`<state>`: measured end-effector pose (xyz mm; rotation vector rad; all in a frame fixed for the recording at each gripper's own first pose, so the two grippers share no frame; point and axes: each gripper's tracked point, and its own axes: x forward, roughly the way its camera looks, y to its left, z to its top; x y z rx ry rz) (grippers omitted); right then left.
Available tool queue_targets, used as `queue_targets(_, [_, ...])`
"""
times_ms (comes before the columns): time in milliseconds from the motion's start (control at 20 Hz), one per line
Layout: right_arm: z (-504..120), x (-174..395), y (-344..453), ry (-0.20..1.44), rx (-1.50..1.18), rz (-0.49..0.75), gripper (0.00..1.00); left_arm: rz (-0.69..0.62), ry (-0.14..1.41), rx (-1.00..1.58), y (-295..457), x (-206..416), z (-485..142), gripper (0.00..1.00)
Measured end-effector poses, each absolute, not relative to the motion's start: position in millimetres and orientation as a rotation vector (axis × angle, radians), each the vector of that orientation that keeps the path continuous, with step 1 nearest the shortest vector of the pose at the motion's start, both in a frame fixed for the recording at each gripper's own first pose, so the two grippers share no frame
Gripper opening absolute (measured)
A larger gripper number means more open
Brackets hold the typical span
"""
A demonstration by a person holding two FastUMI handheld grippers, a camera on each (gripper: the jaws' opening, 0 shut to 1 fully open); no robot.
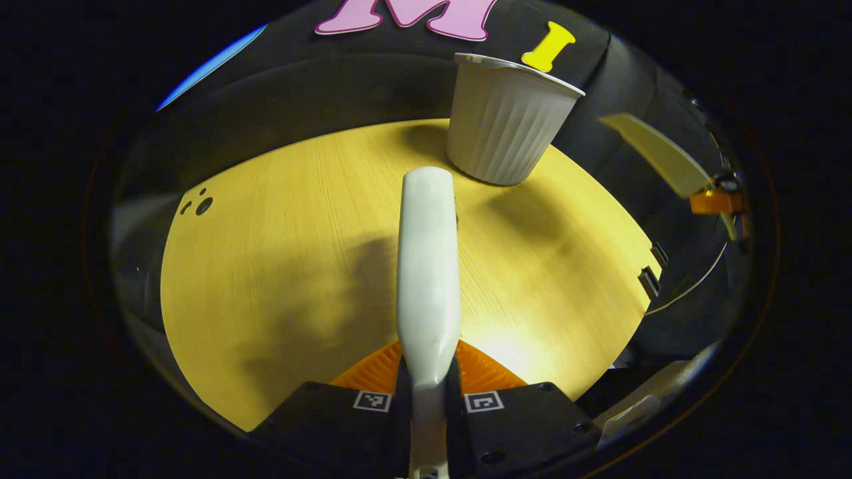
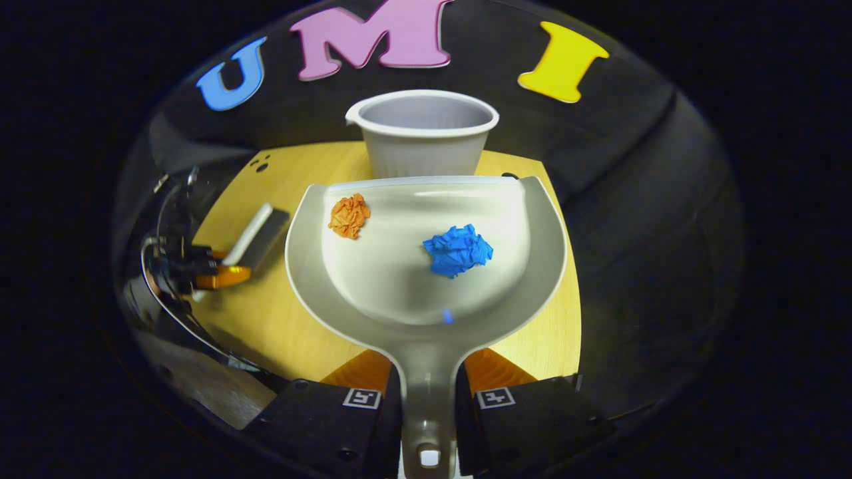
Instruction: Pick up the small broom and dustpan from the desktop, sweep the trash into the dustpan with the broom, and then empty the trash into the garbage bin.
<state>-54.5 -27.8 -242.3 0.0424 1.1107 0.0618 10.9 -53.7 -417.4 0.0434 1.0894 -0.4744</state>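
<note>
In the left gripper view my left gripper (image 1: 429, 382) is shut on the white small broom (image 1: 429, 266), which points forward over the wooden desktop (image 1: 266, 266) toward the white ribbed garbage bin (image 1: 506, 123). In the right gripper view my right gripper (image 2: 427, 392) is shut on the handle of the grey dustpan (image 2: 399, 286), held above the desktop (image 2: 266, 319). An orange paper ball (image 2: 349, 215) and a blue paper ball (image 2: 458, 249) lie in the pan. Its front lip reaches the bin (image 2: 423, 136). The broom (image 2: 256, 234) hangs to the pan's left.
The dustpan's edge (image 1: 659, 156) shows at the right in the left gripper view, over the desk's right edge. Small dark holes (image 1: 200, 203) mark the desktop's far left corner. Black cloth walls close in behind the bin.
</note>
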Motion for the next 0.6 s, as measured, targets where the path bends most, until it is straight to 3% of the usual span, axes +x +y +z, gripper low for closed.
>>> queue_targets(250, [-204.3,17.3,-75.8,1.092,-0.04,-0.037,0.37,-0.475,1.087,0.066,-35.5,4.8,-422.3,0.26])
queue_targets(350, [-200.5,45.8,-90.5,1.105,-0.105,-0.044,0.41,-0.461,1.075,0.065,-26.9,4.3,-419.9,0.25])
queue_targets(450, [-195.4,71.0,-98.8,1.122,-0.15,-0.046,0.34,-0.452,1.078,0.048,-24.4,0.8,-419.9,0.25])
queue_targets(550, [-193.2,87.7,-105.9,1.157,-0.204,-0.037,0.41,-0.451,1.087,0.035,-21.5,-3.0,-422.2,0.25])
queue_targets(600, [-191.8,95.8,-108.8,1.176,-0.235,-0.032,0.37,-0.451,1.088,0.036,-19.9,-3.6,-423.2,0.25])
